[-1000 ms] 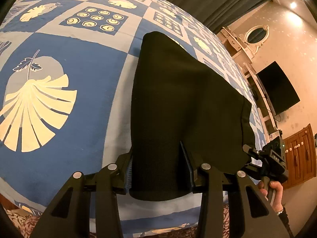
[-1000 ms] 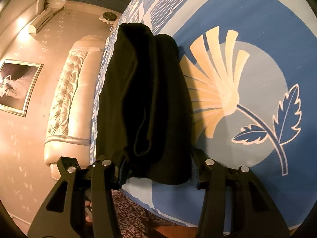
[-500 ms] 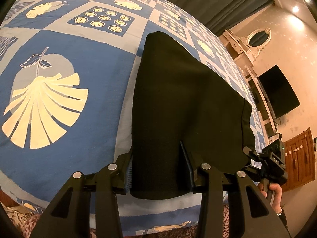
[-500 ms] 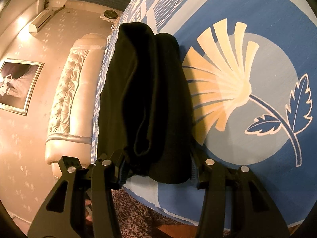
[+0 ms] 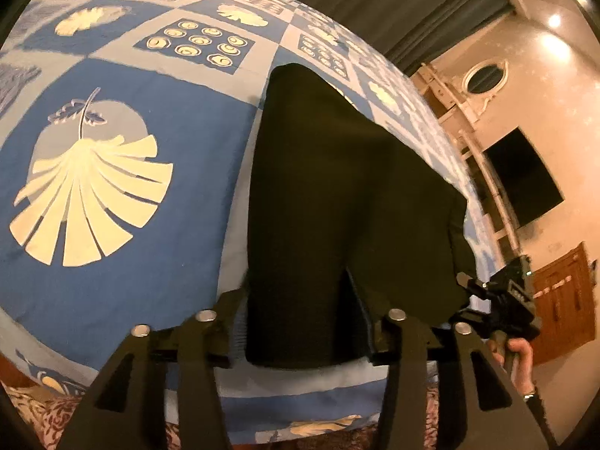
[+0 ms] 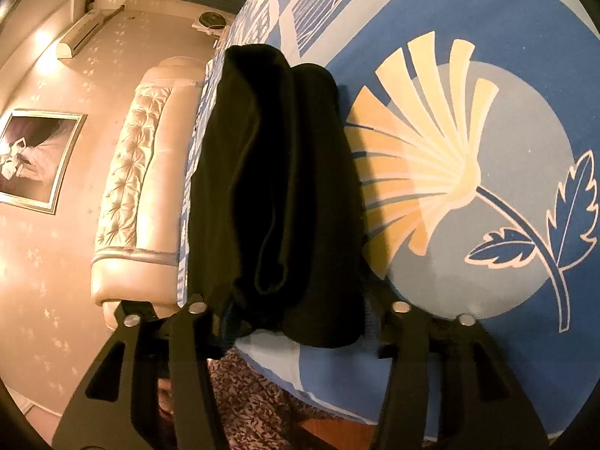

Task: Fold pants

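While both grippers are letting go, the black pants (image 5: 337, 195) are lying folded into a thick dark bundle on the blue patterned bedspread (image 5: 142, 225), close to the near edge of the bed. Seen from the left gripper (image 5: 300, 322), the bundle is stretching straight ahead and away from the fingertips, with its near left corner sitting between the two fingers; the jaws are opening, and a thin gap is showing beside the left finger, so the pads are no longer pressing the cloth. Off to this tool's right, at the far corner of the same near edge, the right gripper (image 5: 502, 300) is sitting with a hand (image 5: 515, 356) wrapped around its handle.

Seen from the right gripper (image 6: 300, 318), the stacked layers of the pants (image 6: 277, 187) are running forward from between its fingers, their rounded folds facing the camera. Its jaws are opening too, standing a little wider than the bundle's end, which is resting between them without being squeezed. To this tool's right a large cream fan-shaped flower (image 6: 431, 157) is printed on the bedspread (image 6: 525, 37), just beside the pants. To its left, beyond the cloth, a tufted headboard (image 6: 135, 187) is standing against a wall with a framed picture (image 6: 33, 157)
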`<state>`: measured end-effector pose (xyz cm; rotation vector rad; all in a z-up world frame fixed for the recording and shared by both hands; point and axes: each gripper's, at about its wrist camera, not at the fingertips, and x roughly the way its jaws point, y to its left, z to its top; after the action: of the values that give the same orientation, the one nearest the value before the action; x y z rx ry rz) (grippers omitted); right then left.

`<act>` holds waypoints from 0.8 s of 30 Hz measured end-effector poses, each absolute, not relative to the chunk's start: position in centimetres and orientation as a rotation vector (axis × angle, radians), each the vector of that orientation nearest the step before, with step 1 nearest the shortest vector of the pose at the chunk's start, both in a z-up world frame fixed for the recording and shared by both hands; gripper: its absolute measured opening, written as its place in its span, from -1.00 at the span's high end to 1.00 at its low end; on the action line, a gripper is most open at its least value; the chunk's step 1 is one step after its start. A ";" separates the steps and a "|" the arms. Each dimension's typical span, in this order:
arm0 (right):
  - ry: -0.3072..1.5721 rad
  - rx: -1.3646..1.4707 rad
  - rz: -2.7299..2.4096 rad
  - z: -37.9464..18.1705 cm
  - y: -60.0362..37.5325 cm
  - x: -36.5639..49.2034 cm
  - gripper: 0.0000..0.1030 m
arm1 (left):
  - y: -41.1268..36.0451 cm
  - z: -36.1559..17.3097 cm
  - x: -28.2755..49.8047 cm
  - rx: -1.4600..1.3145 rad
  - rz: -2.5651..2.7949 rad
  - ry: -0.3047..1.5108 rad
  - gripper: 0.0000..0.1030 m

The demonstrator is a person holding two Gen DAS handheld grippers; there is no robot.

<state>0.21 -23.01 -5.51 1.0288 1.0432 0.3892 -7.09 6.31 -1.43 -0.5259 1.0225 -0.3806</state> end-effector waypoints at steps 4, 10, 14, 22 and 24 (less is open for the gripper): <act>1.011 1.034 0.387 -4.4 -23.7 0.0 -0.48 | 8.9 -0.6 -7.8 -0.526 -0.381 0.972 -0.28; 0.973 1.019 0.354 -4.0 -25.3 1.9 -0.60 | 10.5 1.0 -4.8 -0.454 -0.428 0.887 -0.44; 0.946 1.037 0.353 -4.5 -25.4 5.2 -0.61 | 9.3 -0.4 0.1 -0.480 -0.458 0.937 -0.44; 0.926 1.095 0.382 -5.3 -25.8 10.6 -0.61 | 7.3 -2.5 8.0 -0.510 -0.529 1.013 -0.44; 0.928 1.094 0.392 -5.5 -26.0 11.0 -0.61 | 7.0 -2.8 9.0 -0.517 -0.543 1.021 -0.44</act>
<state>11.03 -25.96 -5.48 1.0937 0.9279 0.3924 9.00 7.03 -2.81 -0.5170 1.0211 -0.5434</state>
